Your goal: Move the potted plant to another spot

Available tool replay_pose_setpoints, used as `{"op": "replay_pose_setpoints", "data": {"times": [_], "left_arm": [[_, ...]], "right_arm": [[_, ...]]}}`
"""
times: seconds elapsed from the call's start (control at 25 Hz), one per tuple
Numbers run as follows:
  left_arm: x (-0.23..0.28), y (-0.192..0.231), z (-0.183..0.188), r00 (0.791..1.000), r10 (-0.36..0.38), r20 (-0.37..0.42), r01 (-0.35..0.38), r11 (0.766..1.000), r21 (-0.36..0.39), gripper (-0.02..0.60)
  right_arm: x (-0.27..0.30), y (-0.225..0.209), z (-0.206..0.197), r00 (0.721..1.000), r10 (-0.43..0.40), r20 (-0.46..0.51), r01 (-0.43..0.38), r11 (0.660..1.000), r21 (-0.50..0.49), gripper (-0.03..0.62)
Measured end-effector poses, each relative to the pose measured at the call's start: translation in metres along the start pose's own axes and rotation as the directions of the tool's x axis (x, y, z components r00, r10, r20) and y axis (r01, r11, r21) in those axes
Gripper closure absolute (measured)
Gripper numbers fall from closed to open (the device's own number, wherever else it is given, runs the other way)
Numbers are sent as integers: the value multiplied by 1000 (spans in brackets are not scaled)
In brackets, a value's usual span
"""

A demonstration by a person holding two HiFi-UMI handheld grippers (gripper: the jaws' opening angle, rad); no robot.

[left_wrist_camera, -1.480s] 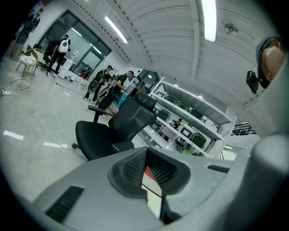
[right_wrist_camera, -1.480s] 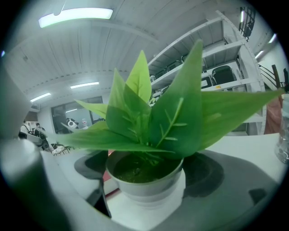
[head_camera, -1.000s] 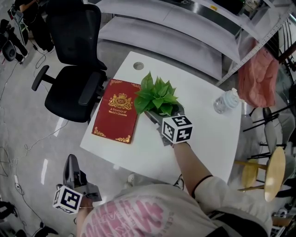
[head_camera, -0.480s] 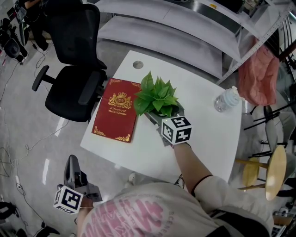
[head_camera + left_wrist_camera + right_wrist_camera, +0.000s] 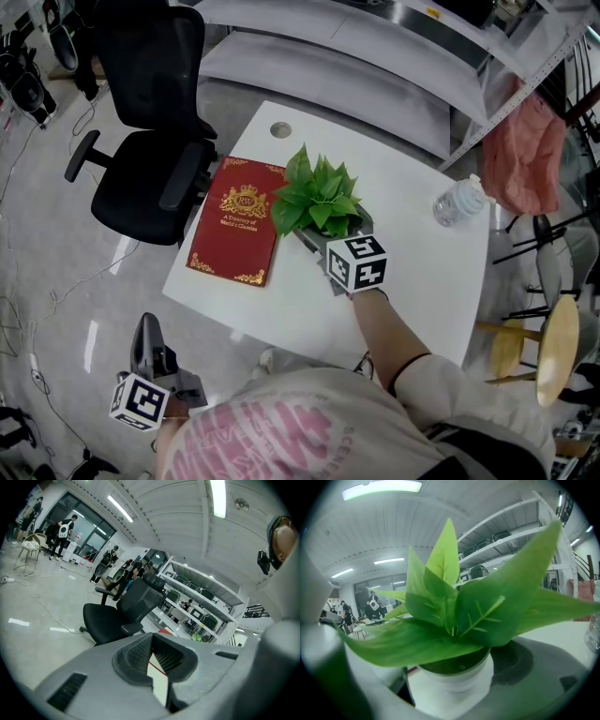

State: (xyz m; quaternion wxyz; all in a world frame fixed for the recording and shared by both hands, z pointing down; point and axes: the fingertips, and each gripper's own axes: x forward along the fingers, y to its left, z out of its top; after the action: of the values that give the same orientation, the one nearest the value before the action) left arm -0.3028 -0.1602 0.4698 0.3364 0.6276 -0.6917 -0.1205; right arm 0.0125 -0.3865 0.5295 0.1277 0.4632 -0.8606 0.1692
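Note:
The potted plant [image 5: 317, 195] has broad green leaves and stands near the middle of the white table [image 5: 412, 272]; its pot is hidden by leaves in the head view. My right gripper [image 5: 330, 228] reaches in from the near side, its jaws on either side of the pot. In the right gripper view the white pot [image 5: 454, 684] fills the space between the jaws, with the leaves [image 5: 454, 616] above it. I cannot tell whether the pot rests on the table or hangs just above it. My left gripper [image 5: 145, 328] is held low off the table's left corner, its fingertips [image 5: 151, 644] together on nothing.
A red book [image 5: 236, 223] lies just left of the plant. A clear water bottle [image 5: 457, 204] stands at the table's right edge, and a cable hole [image 5: 280, 130] is at the far corner. A black office chair [image 5: 150, 141] stands left of the table; a wooden stool [image 5: 553, 352] stands right.

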Motion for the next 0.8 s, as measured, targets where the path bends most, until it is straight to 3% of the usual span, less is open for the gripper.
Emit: {"op": "replay_pose_setpoints", "data": {"times": [0.8], "left_arm": [[3, 5, -4, 1000, 1, -19, -1, 1000, -16, 578]], "right_arm": [[-1, 1, -1, 1000, -22, 1, 22, 1000, 3, 71]]}}
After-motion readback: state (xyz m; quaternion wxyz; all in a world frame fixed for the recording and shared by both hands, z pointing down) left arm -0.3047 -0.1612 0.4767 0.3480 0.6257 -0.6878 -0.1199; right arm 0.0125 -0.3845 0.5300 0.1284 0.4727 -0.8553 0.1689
